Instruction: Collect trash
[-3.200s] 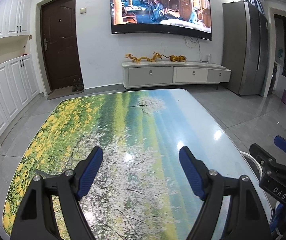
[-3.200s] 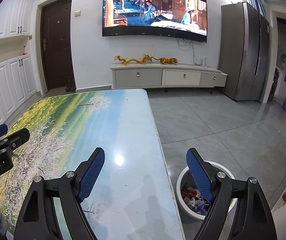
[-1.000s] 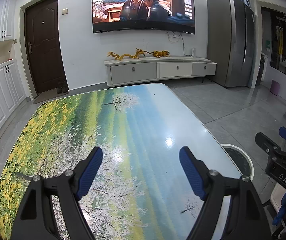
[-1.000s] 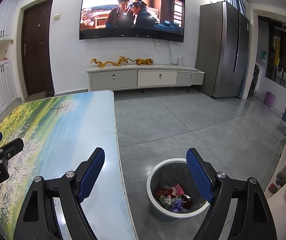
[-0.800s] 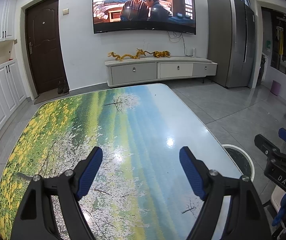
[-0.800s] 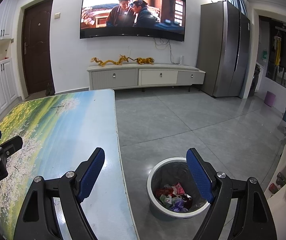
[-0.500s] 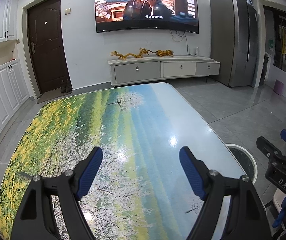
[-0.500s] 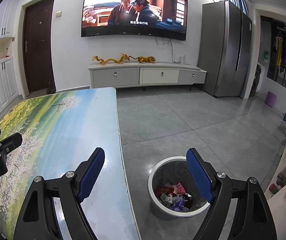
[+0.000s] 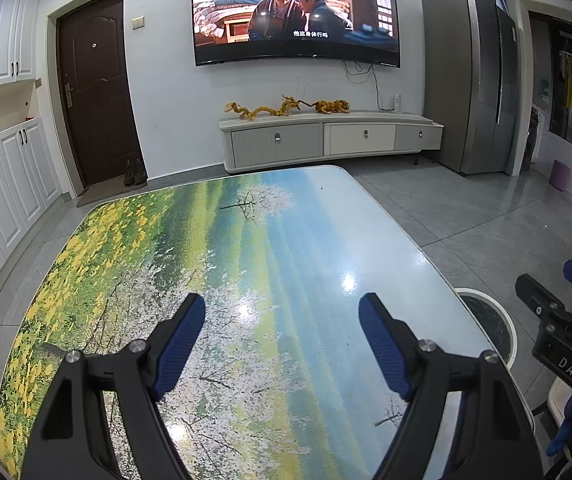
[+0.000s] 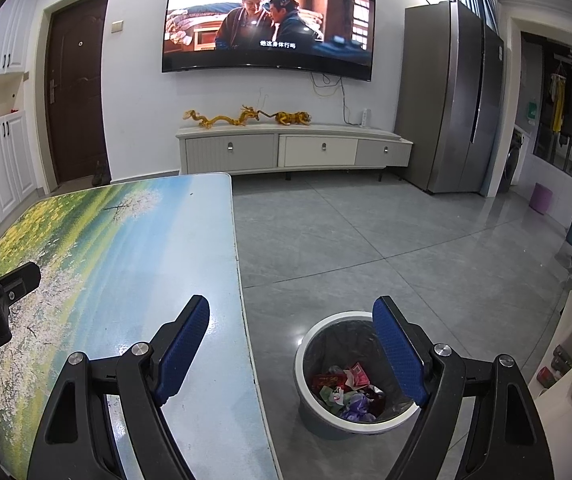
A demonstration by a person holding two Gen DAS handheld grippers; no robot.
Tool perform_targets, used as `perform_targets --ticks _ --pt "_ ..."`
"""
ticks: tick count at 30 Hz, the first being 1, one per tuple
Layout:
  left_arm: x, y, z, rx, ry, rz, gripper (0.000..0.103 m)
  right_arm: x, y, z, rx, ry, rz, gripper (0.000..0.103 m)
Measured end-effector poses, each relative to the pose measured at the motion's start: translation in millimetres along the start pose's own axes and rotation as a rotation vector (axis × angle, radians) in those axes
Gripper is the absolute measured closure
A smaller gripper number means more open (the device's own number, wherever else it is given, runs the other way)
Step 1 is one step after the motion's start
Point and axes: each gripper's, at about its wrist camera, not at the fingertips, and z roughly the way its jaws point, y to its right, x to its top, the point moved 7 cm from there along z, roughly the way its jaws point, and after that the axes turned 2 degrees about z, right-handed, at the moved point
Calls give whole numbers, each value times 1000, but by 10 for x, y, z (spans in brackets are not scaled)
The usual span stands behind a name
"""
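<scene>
While I hold both units above the desk (image 9: 246, 240), the left hand-held gripper (image 9: 282, 332) is released, with nothing between its jaws. My right hand-held gripper (image 10: 291, 336) is likewise released and empty, straddling the desk edge. Below its right finger, the waste bin (image 10: 325, 420) stands on the floor, containing crumpled trash (image 10: 345, 392).

White wall (image 9: 166, 120), mounted TV (image 9: 295, 16), grey tile floor (image 10: 405, 240).
</scene>
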Motion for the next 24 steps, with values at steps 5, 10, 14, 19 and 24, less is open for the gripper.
perform_targets --ticks 5,10,14,19,24 --pt "-4 5 -2 0 0 1 25 0 13 3 -1 -1 1 20" --pt "-6 7 -5 -1 1 1 25 1 16 2 0 -1 0 20" --pt "-9 13 -2 -3 -1 1 25 5 18 5 -1 0 0 20" --pt "-8 20 5 -5 -1 0 25 6 24 4 -1 -1 -1 20" --pt "-5 27 9 -5 0 0 25 -2 37 -2 -3 1 -1 20"
